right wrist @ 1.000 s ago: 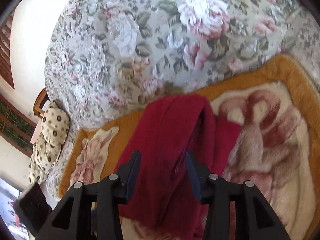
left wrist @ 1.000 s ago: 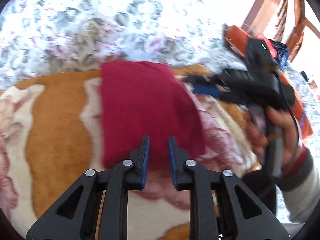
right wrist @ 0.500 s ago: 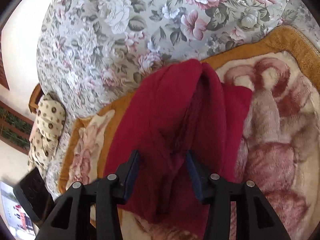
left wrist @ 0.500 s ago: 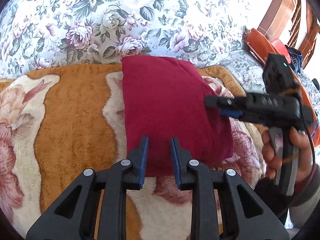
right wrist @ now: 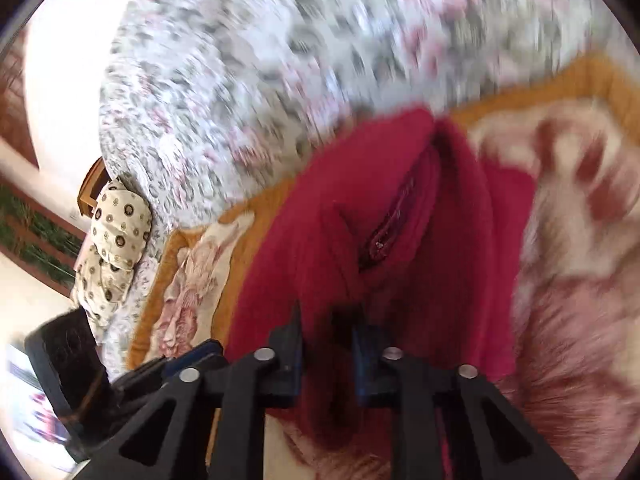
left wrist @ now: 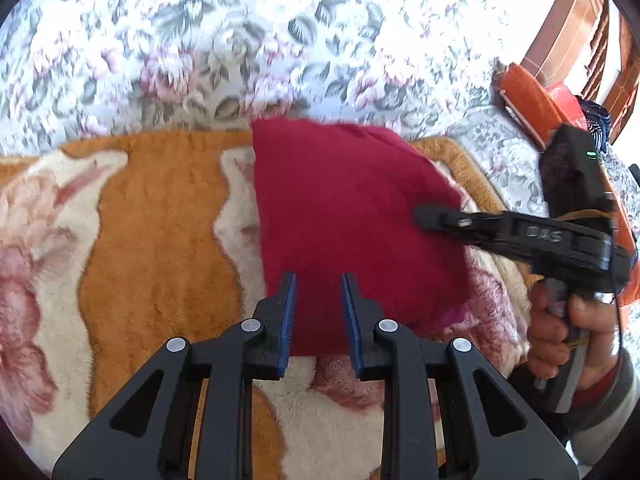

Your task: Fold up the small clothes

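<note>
You've got a plush orange-and-cream blanket with big pink rose pattern (left wrist: 160, 216) spread flat, lying on a grey-white floral bedspread with pink flowers and green leaves (left wrist: 240, 40) that fills the far side. Same blanket (right wrist: 568, 240) and bedspread (right wrist: 260, 80) in your right wrist view, blurred there. Far right of your left view: an orange flat item (left wrist: 532, 100) on the bedspread, with brown wooden furniture (left wrist: 576, 28) behind it. Left of your right view: a cream pillow with dark ring dots (right wrist: 116, 236), and a dark boxy object (right wrist: 68, 356) below it, too blurred to tell.
</note>
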A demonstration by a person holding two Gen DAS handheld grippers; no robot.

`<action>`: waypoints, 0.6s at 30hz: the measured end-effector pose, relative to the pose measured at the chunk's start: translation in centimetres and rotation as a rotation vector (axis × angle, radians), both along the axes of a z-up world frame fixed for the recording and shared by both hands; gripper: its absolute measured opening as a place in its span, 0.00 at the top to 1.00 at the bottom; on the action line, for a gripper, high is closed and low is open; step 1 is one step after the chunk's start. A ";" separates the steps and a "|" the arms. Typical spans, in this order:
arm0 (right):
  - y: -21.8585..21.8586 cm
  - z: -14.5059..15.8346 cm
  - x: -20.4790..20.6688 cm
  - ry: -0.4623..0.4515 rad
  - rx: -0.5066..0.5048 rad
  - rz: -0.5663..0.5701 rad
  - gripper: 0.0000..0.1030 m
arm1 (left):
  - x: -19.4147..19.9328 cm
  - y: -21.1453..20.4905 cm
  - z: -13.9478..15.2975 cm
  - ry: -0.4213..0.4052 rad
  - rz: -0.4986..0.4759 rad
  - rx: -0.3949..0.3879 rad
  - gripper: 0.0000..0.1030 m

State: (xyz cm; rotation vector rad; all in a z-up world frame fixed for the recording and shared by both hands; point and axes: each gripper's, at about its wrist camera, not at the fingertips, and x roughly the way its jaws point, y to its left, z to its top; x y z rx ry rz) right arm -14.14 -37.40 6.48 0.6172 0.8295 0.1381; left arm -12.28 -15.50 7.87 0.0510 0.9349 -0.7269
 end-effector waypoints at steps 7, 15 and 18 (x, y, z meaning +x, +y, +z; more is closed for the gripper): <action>-1.2 1.5 -3.0 0.102 -0.224 -0.022 0.94 | -0.5 -1.1 -0.3 0.004 -0.009 0.003 0.62; -3.3 1.0 -4.7 0.069 -0.161 -0.100 0.92 | -0.4 -2.7 -1.0 -0.030 -0.033 0.074 0.62; -2.8 3.4 -4.6 -0.016 -0.106 -0.072 0.54 | -0.2 -2.8 -0.7 -0.031 -0.031 0.062 0.62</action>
